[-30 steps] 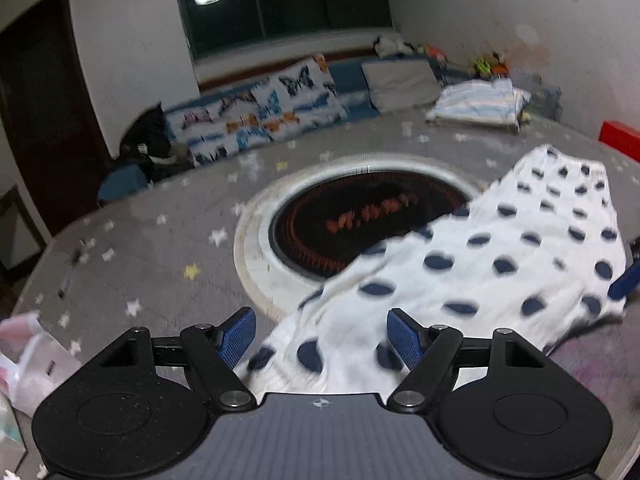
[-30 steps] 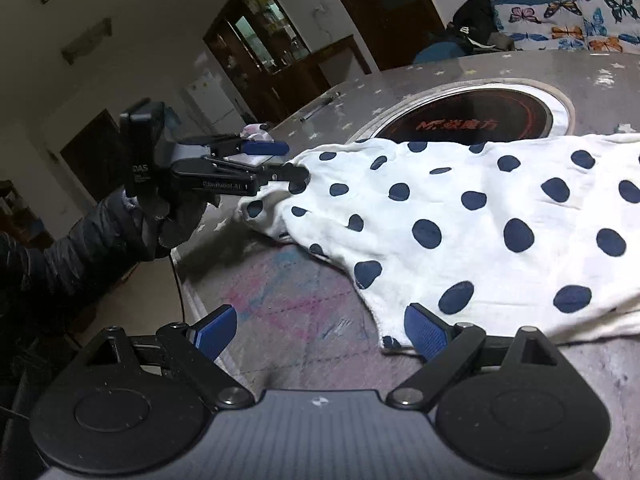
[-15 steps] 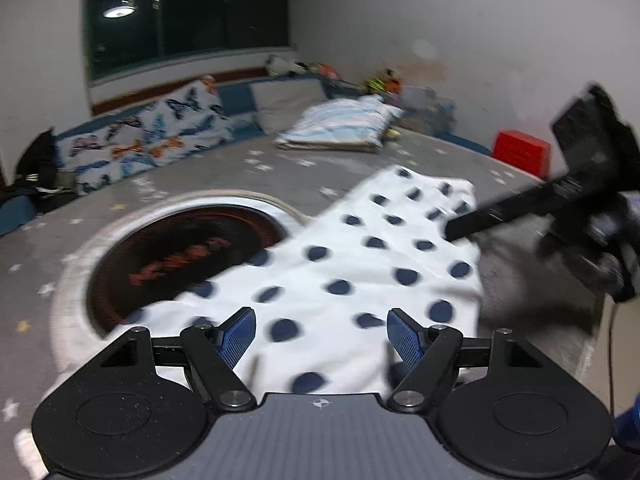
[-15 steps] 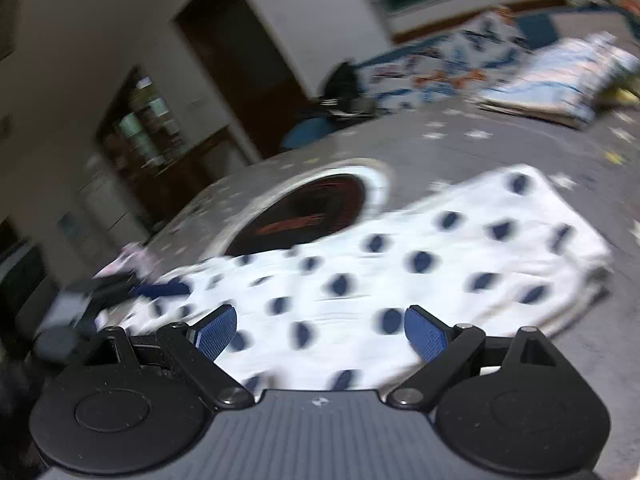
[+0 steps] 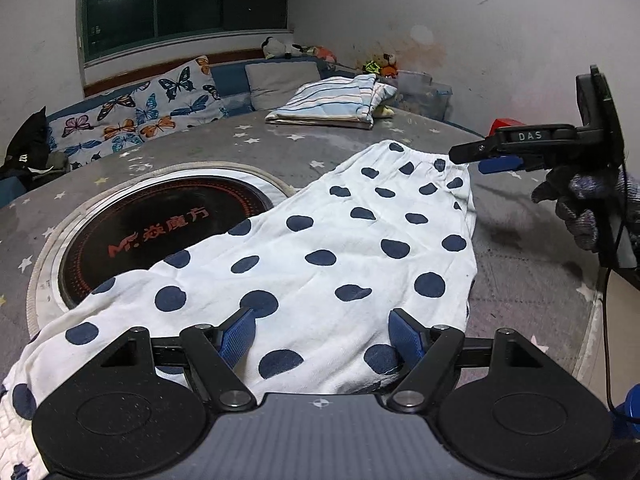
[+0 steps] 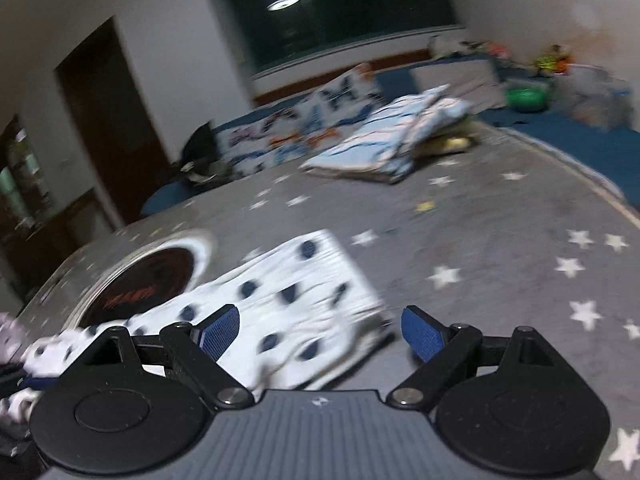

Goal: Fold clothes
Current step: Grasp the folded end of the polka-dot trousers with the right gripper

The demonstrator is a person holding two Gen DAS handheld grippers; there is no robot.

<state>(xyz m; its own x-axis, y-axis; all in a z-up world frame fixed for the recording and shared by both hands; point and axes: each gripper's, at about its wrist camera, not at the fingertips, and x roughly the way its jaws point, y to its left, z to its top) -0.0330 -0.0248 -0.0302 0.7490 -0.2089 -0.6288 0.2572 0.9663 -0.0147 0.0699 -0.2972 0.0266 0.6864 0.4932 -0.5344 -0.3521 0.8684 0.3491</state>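
A white garment with dark blue dots [image 5: 320, 248] lies spread across the round grey table [image 5: 240, 148], partly over the black hotplate [image 5: 160, 224]. My left gripper [image 5: 322, 336] hovers open over its near end, cloth showing between the blue pads. In the left wrist view my right gripper [image 5: 480, 158] reaches in from the right, held by a gloved hand [image 5: 588, 208], its tips by the far waistband corner. The blurred right wrist view shows my right gripper [image 6: 320, 330] open above the garment's [image 6: 288, 304] waistband end.
A folded striped cloth [image 5: 332, 100] lies at the table's far side, also seen as the striped cloth [image 6: 384, 136]. A butterfly-print sofa [image 5: 132, 116] and cushions stand behind. A red box [image 5: 506, 124] sits beyond the right rim. The starred tablecloth [image 6: 500, 248] lies bare to the right.
Both grippers have swung along the garment: the left now looks down its length toward the waistband, the right has moved to the far waistband corner. The garment lies flatter.
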